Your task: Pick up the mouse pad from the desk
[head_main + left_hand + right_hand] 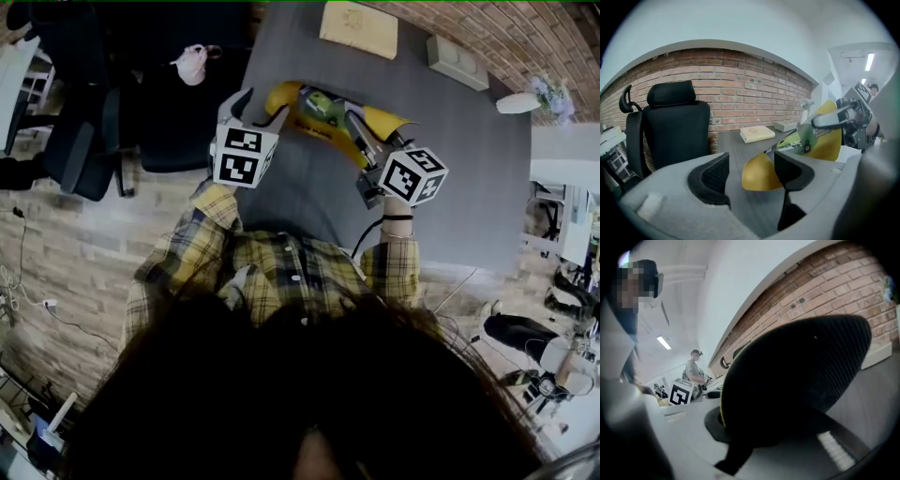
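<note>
Head view: above the grey desk (469, 159), the right gripper (361, 127) clamps the curled yellow mouse pad (281, 96), with the left gripper (261, 111) at its other end. Left gripper view: the jaws stand apart, the pad's yellow corner between them over the desk. Right gripper view: the pad's black underside, pinched in the jaws, hides most of the desk.

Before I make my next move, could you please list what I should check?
1. Right gripper shut on the yellow, black-backed rubber mouse pad: ok.
2. Left gripper gripping the pad: not ok, jaws apart, the pad's end showing between them.
3. Pad wholly off the grey desk: cannot tell.
4. Pad flat: not ok, it bows.
5. Beige book clear of the pad: ok.
</note>
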Action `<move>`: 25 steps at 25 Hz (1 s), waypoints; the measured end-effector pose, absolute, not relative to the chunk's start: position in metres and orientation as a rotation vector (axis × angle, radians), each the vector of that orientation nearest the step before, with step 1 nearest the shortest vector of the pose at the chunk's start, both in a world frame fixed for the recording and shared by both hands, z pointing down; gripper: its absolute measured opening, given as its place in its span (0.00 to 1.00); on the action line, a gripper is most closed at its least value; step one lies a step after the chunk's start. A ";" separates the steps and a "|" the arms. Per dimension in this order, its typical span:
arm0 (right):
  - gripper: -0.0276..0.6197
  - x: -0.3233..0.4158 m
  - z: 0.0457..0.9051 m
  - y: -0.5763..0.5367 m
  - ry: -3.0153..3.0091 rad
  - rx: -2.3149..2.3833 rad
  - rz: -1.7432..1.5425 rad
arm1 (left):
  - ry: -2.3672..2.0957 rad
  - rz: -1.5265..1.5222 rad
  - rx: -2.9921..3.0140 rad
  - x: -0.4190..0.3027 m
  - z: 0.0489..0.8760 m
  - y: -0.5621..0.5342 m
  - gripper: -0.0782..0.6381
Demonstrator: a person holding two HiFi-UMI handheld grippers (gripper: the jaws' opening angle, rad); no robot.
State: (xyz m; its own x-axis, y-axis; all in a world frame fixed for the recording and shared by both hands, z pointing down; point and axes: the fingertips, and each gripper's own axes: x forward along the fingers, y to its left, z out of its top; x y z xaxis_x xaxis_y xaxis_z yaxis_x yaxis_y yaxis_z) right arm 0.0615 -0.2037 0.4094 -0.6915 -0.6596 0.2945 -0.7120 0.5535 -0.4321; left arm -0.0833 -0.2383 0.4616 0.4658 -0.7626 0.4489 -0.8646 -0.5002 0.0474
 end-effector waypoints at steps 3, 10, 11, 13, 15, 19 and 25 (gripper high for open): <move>0.06 0.075 0.386 -0.201 -2.686 1.291 0.678 | -1.391 0.487 2.478 -0.080 0.444 -0.234 0.53; 0.06 0.098 0.336 -0.189 -2.615 1.514 0.332 | -1.417 0.361 2.555 -0.079 0.395 -0.224 0.50; 0.06 0.099 0.331 -0.186 -2.591 1.538 0.272 | -1.422 0.343 2.566 -0.079 0.389 -0.222 0.48; 0.06 0.100 0.323 -0.182 -2.543 1.575 0.157 | -1.436 0.310 2.589 -0.080 0.376 -0.218 0.45; 0.06 0.100 0.315 -0.179 -2.501 1.602 0.059 | -1.451 0.286 2.612 -0.079 0.365 -0.216 0.41; 0.06 0.099 0.302 -0.173 -2.450 1.639 -0.070 | -1.465 0.249 2.648 -0.078 0.349 -0.210 0.36; 0.06 0.099 0.295 -0.167 -2.458 1.671 -0.079 | -1.480 0.204 2.688 -0.076 0.332 -0.202 0.29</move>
State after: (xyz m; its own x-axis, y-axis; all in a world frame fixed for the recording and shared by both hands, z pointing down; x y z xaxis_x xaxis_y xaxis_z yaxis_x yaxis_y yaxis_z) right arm 0.0993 -0.1673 0.2948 -0.3586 -0.9271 0.1090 -0.9182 0.3713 0.1377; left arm -0.0762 -0.2023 0.3318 0.5287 -0.8358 0.1479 -0.8446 -0.5353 -0.0059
